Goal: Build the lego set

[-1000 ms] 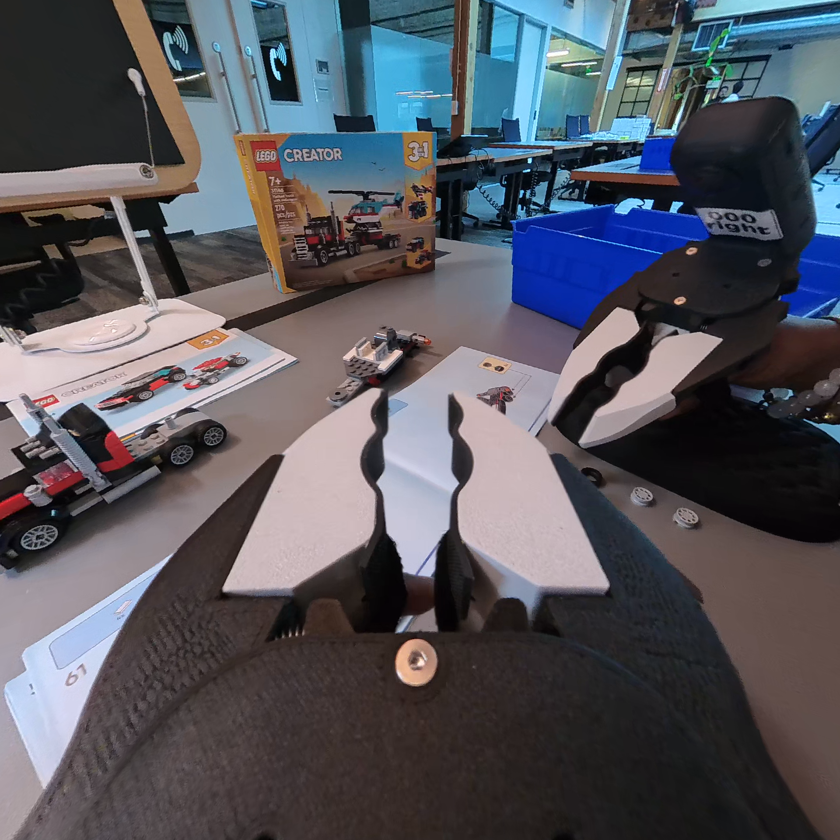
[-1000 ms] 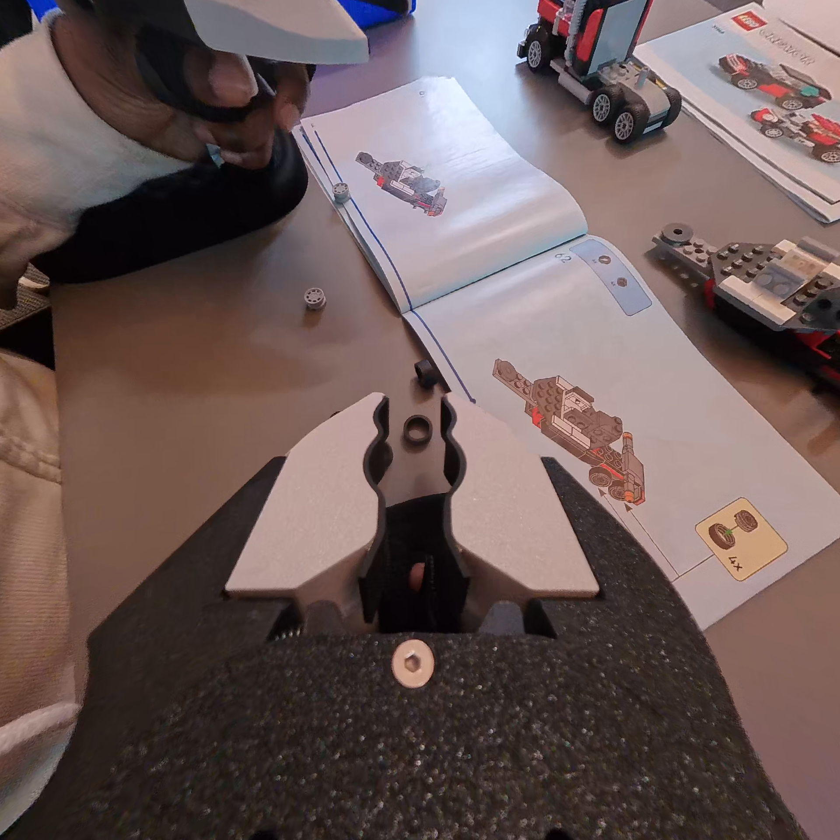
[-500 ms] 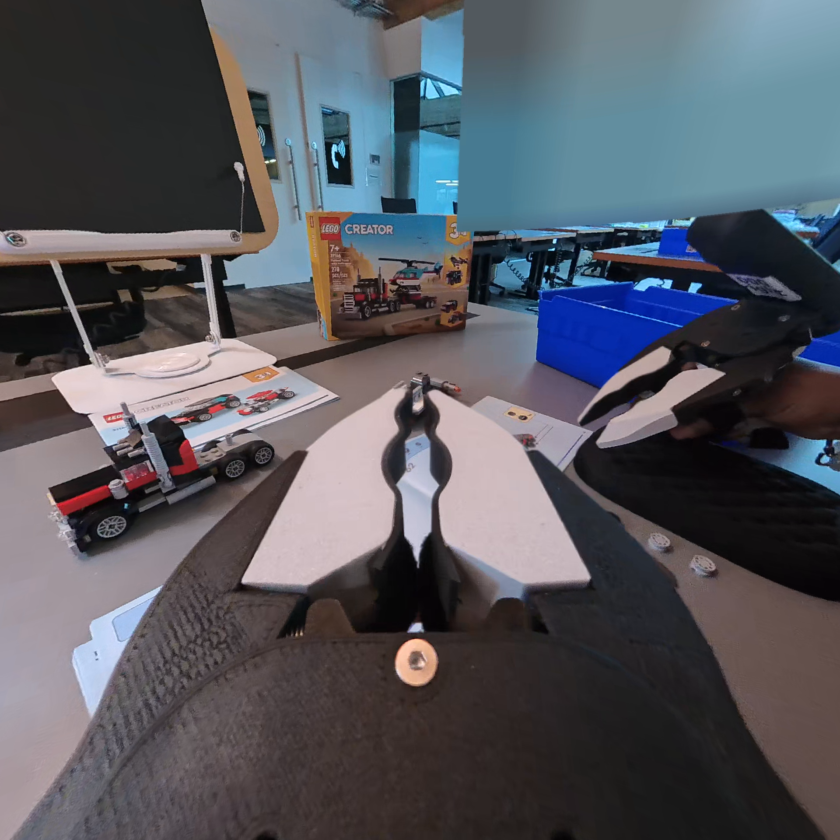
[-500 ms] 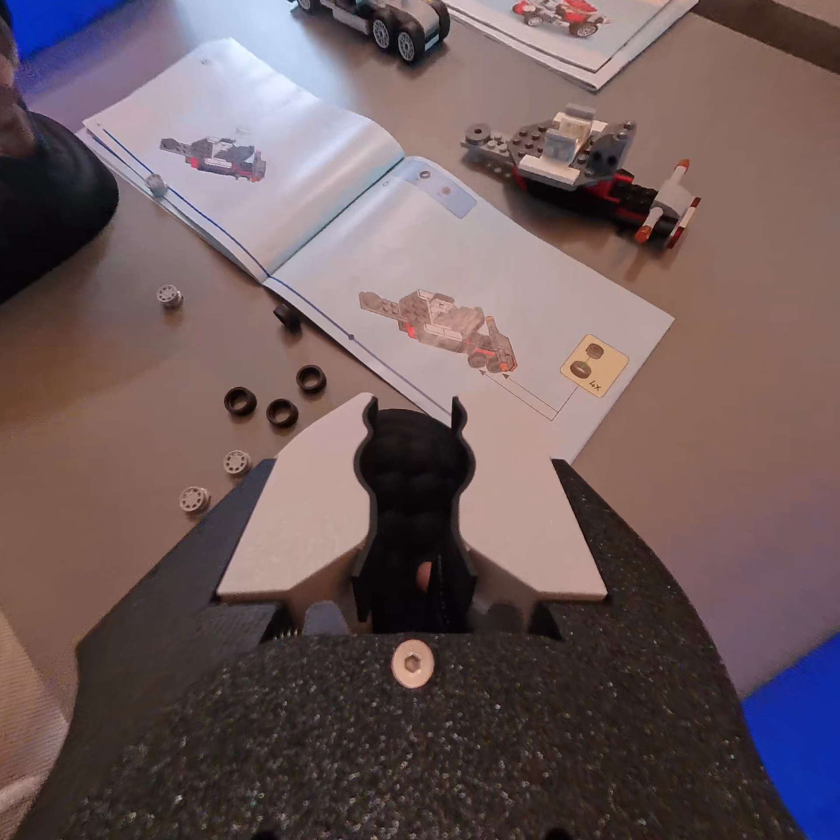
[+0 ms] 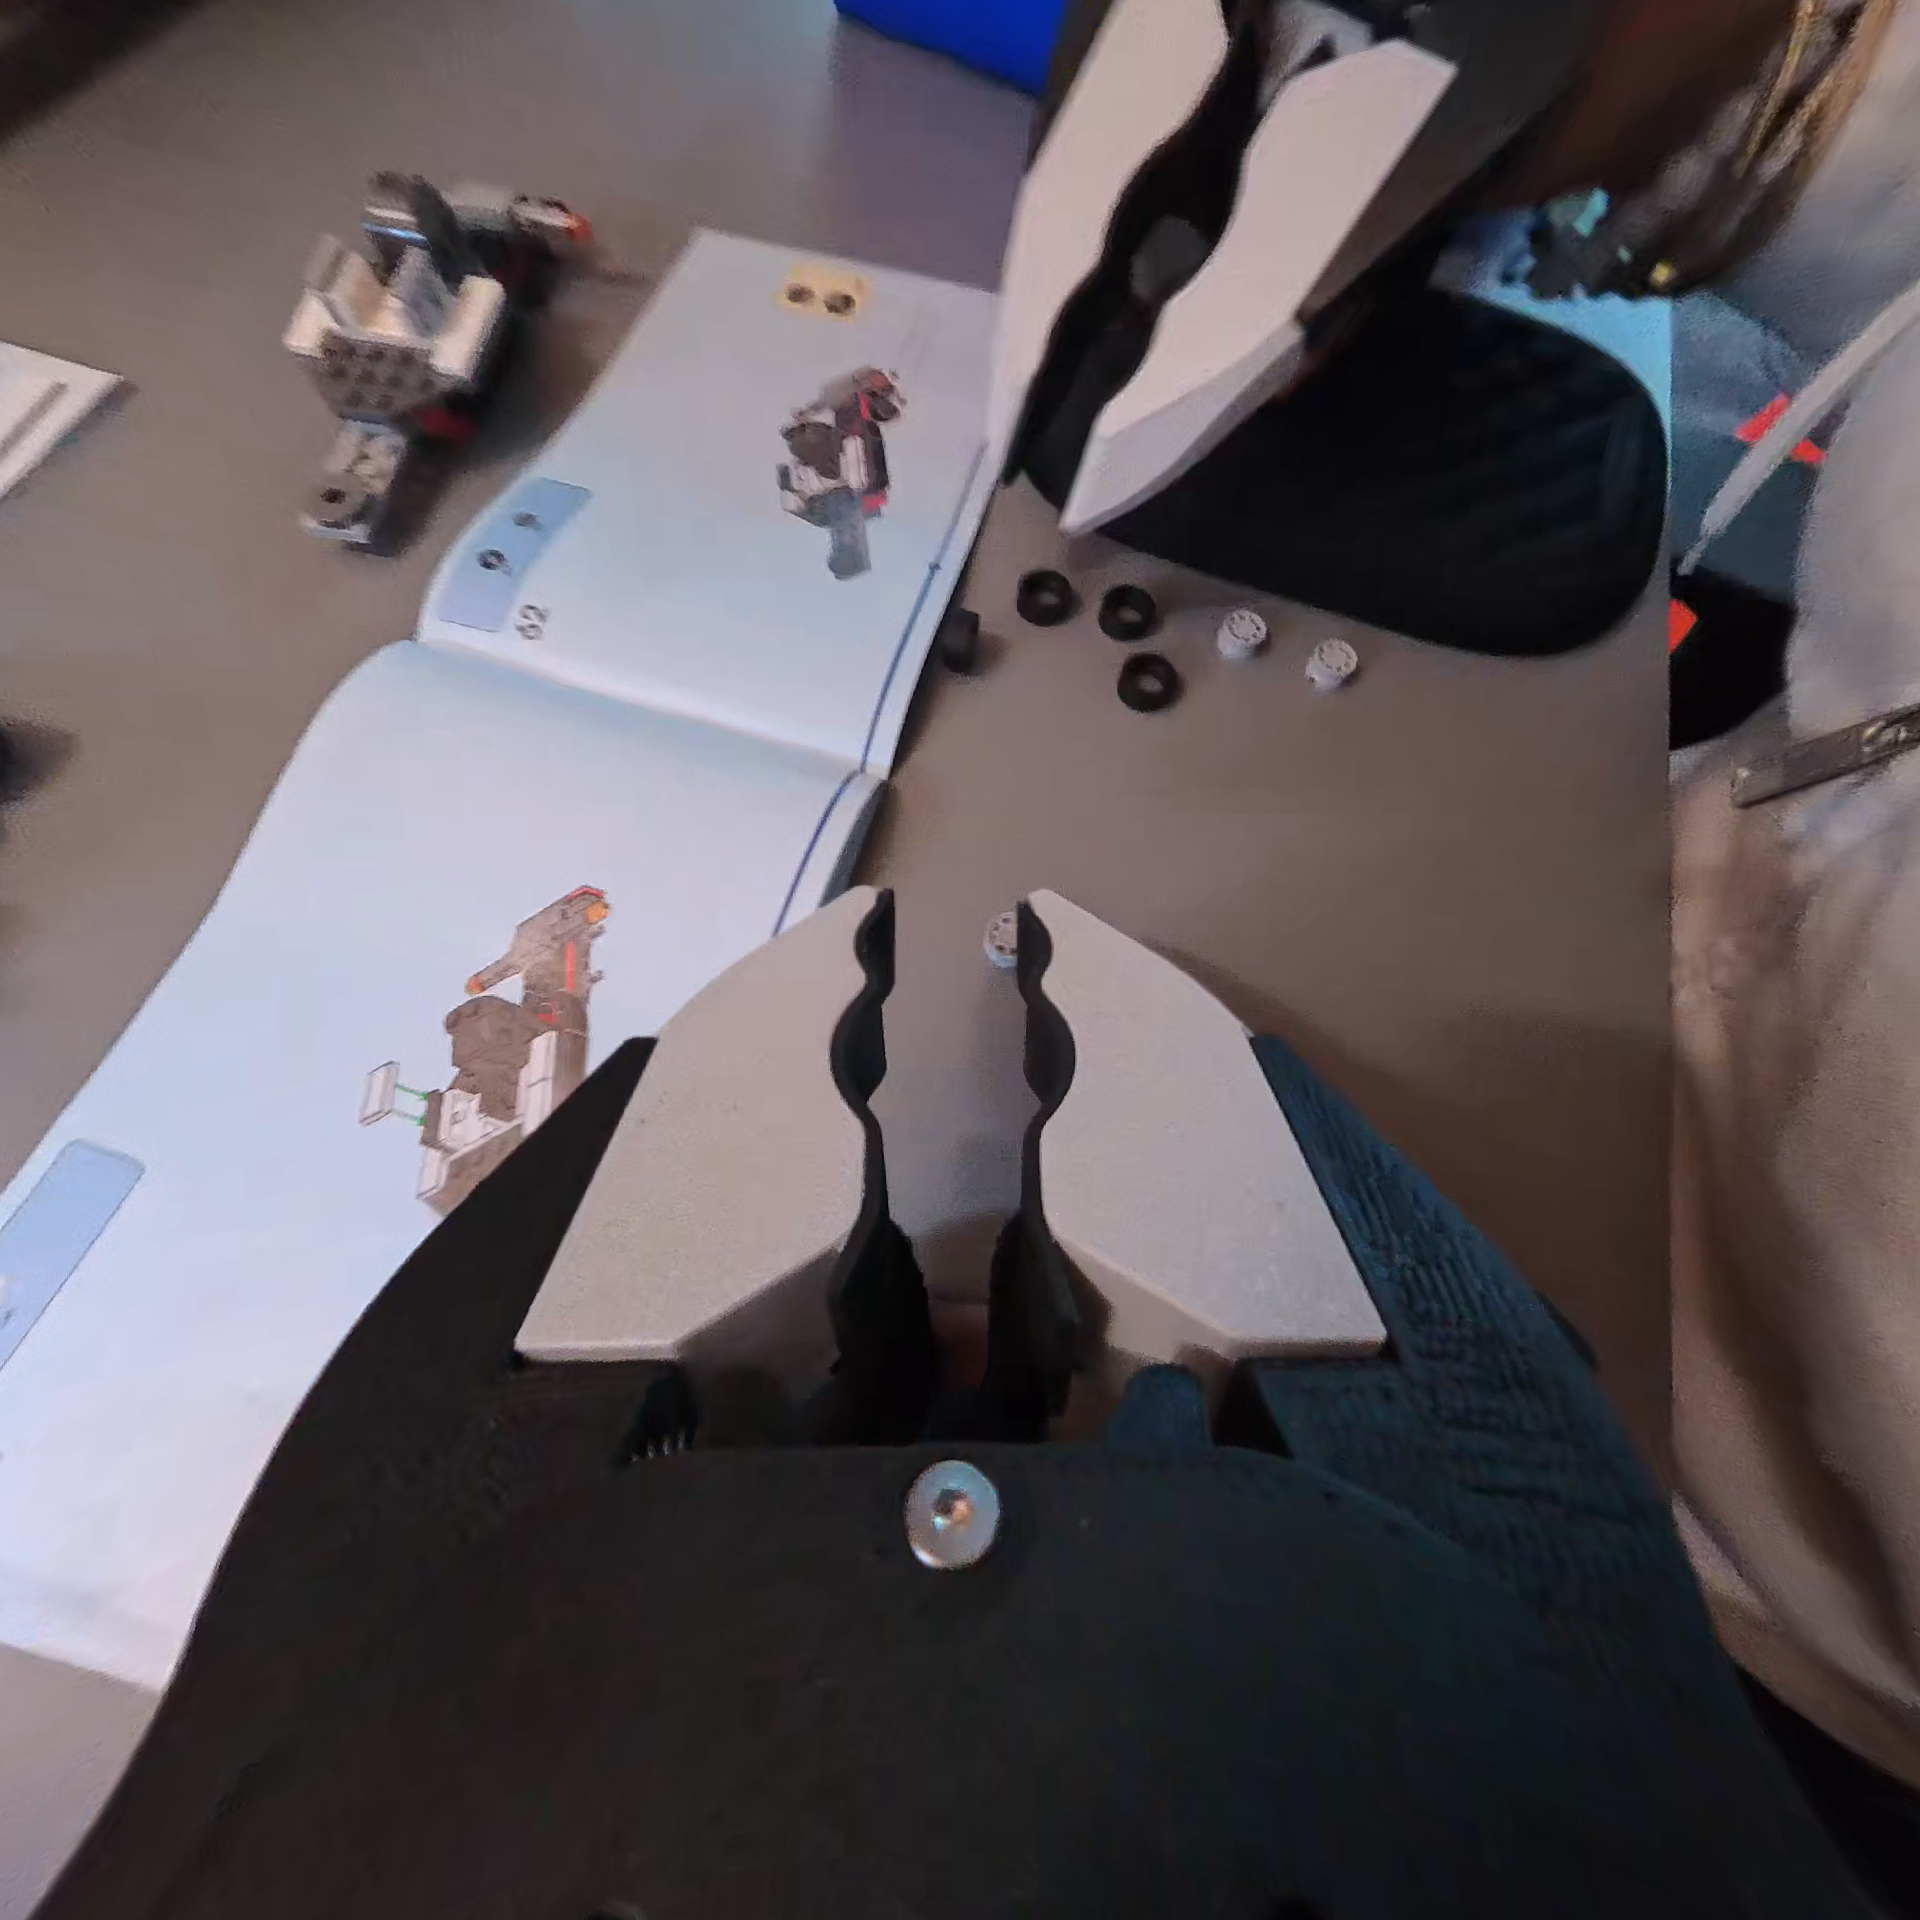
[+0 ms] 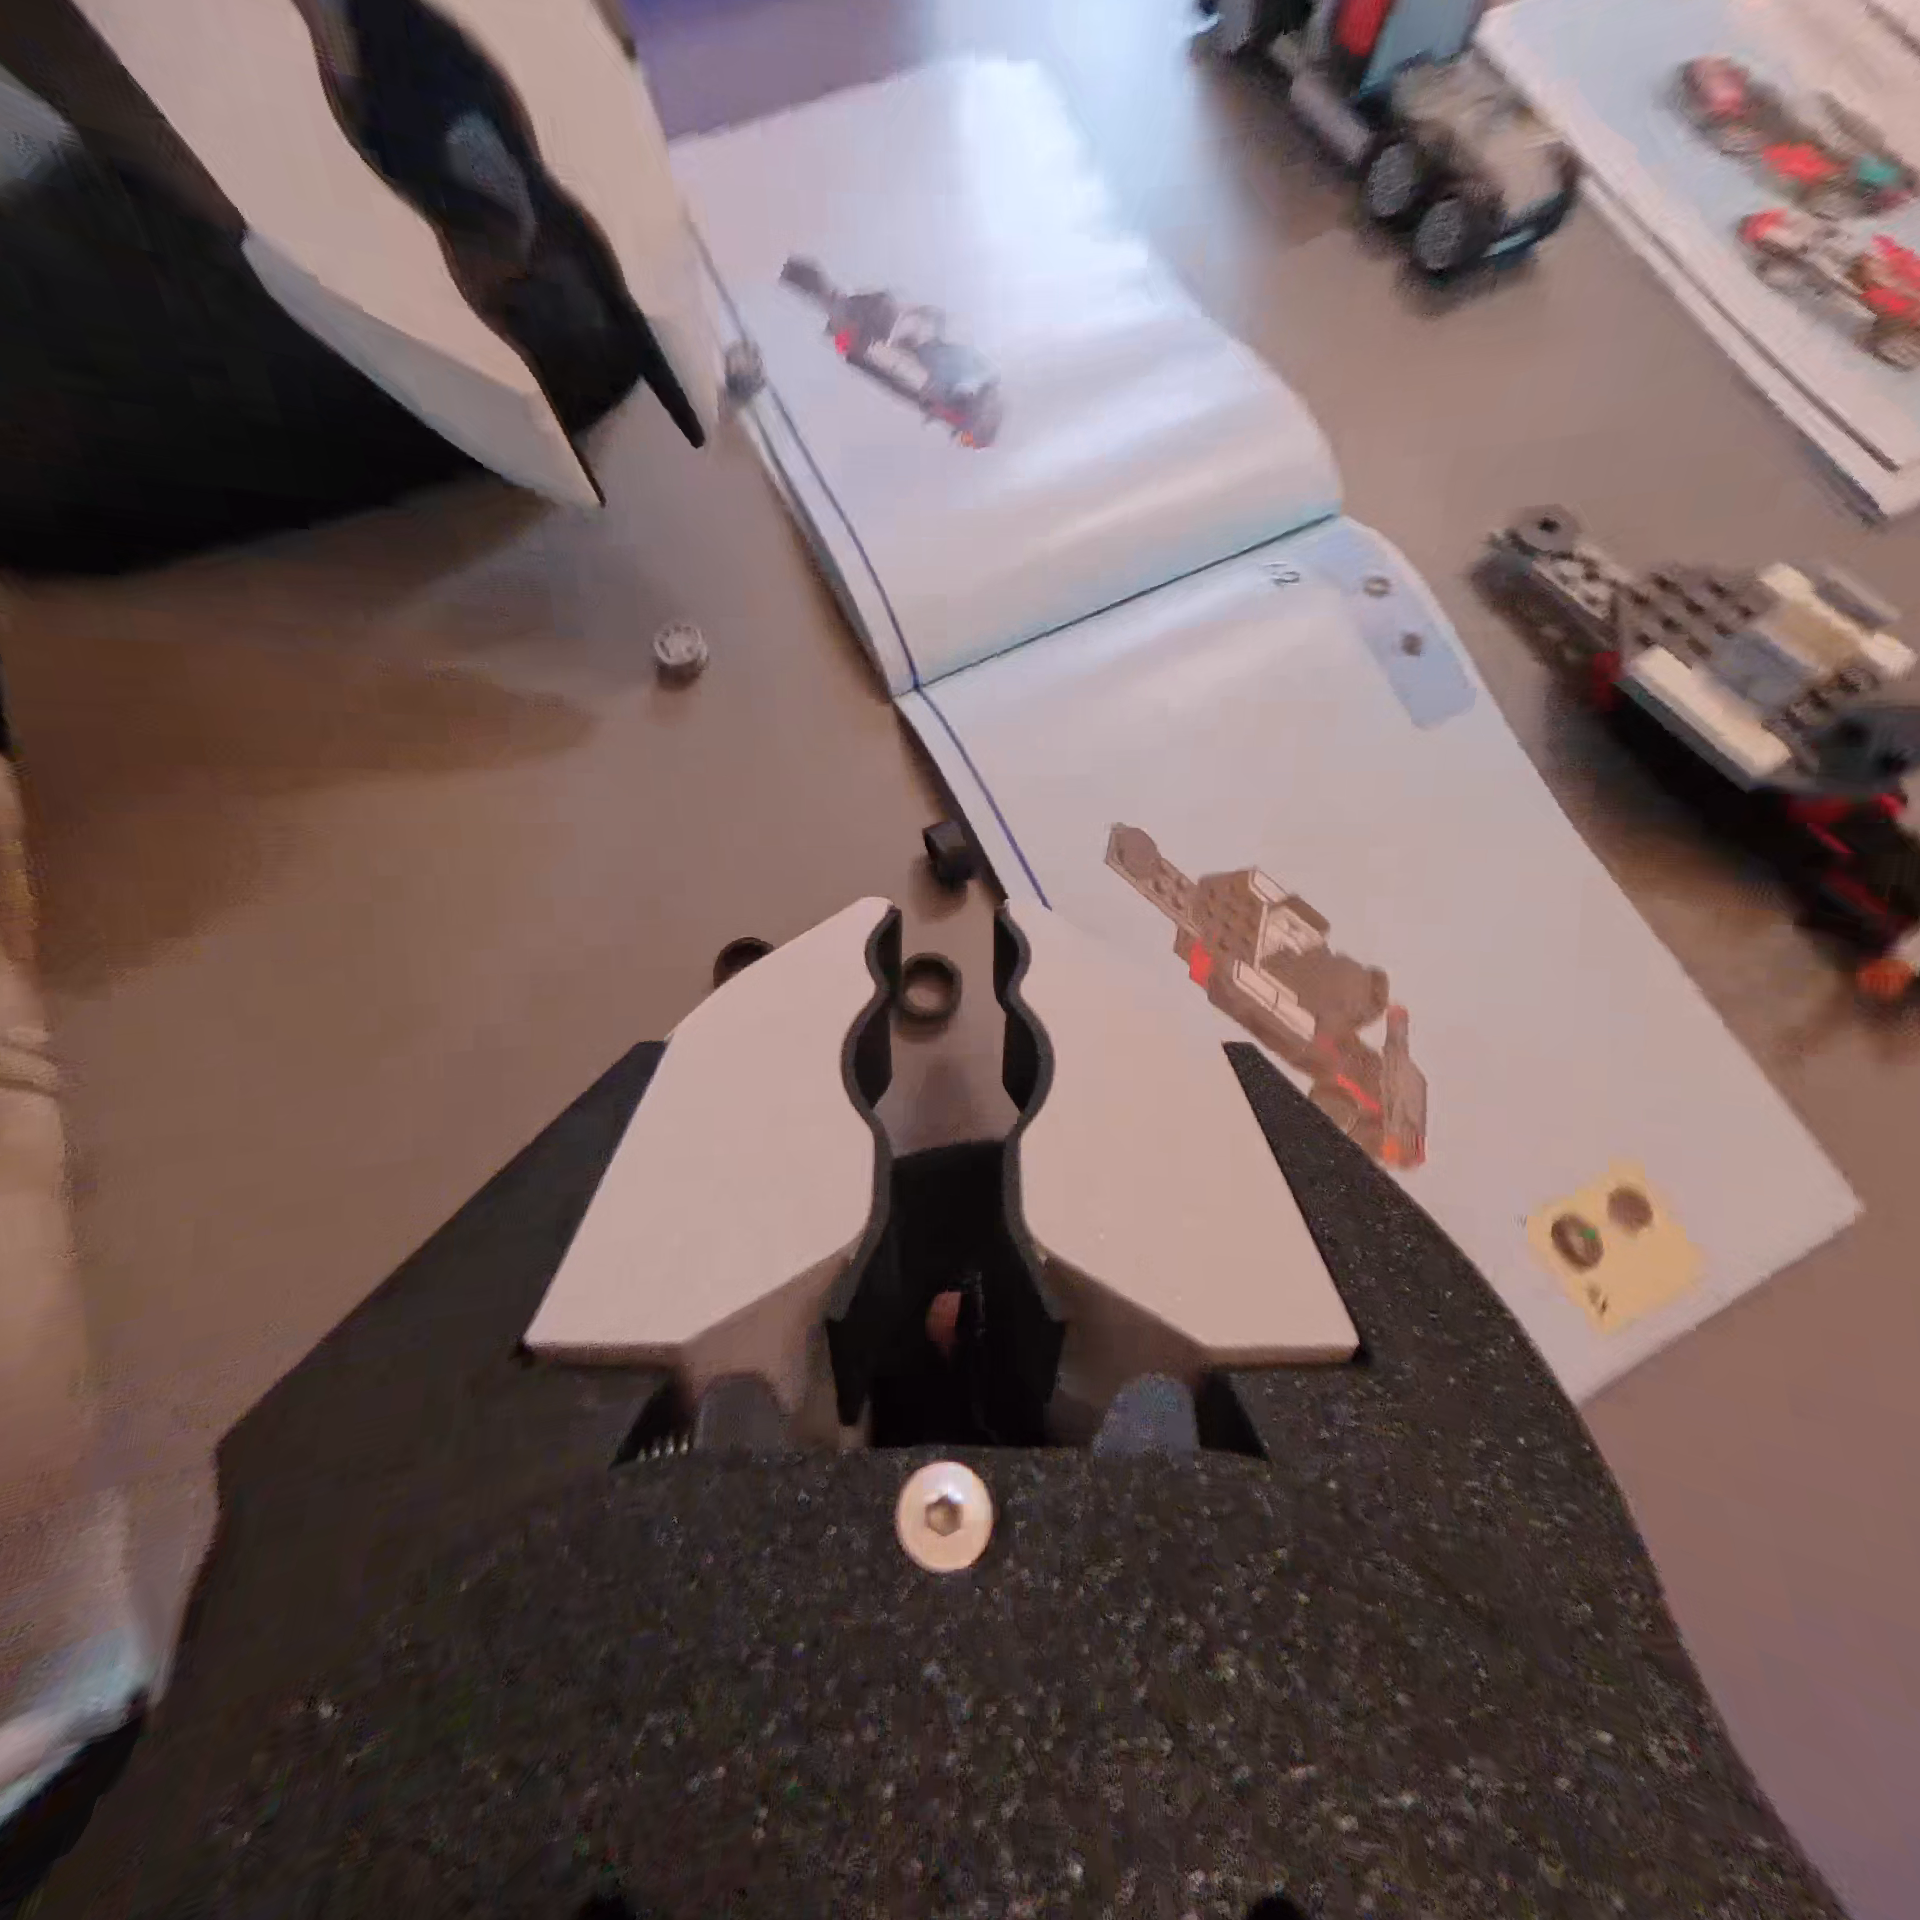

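A blue bin (image 5: 951, 31) stands on the grey table (image 5: 1299, 831).

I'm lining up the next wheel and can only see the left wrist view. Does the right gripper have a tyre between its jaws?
Observer: Between them, yes, but not gripped. The right wrist view shows a black tyre lying flat inside the open right gripper.
Operator: Is the finished truck anywhere nearby?
Observer: Yes, a built truck stands beyond the open booklet, outside your frame.

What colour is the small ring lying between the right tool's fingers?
Black; the ring shows best in the right wrist view, lying on the brown table.
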### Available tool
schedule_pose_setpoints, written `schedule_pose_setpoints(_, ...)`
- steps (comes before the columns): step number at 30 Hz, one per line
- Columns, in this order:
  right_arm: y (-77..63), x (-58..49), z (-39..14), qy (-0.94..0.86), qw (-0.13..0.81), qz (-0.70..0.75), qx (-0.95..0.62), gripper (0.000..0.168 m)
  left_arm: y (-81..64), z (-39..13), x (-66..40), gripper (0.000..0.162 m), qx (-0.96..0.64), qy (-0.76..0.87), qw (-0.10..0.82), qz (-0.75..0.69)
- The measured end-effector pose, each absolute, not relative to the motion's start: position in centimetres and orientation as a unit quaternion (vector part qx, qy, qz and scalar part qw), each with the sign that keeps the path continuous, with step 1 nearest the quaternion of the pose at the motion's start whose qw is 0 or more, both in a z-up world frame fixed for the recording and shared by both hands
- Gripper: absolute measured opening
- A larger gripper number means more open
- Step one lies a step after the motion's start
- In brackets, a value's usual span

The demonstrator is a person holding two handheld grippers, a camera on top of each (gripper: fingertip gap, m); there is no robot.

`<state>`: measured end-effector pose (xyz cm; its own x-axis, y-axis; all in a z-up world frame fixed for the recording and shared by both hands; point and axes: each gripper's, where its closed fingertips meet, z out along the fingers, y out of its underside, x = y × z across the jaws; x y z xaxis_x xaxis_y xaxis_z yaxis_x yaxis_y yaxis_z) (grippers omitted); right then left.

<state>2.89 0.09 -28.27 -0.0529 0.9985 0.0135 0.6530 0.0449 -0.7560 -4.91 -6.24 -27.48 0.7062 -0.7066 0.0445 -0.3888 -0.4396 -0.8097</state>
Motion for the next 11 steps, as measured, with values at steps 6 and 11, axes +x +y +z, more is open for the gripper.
schedule_pose_setpoints(6,0.1,1.4,-29.7,-0.711,0.260,0.277,-0.592,0.012,-6.7,-28.7,-4.3,0.022,-0.828,0.371,0.382,-0.178)
schedule_pose_setpoints(11,0.3,1.0,-29.9,-0.722,0.253,0.275,-0.582,0.004,-6.6,-28.3,-4.4,0.022,-0.823,0.365,0.396,-0.180)
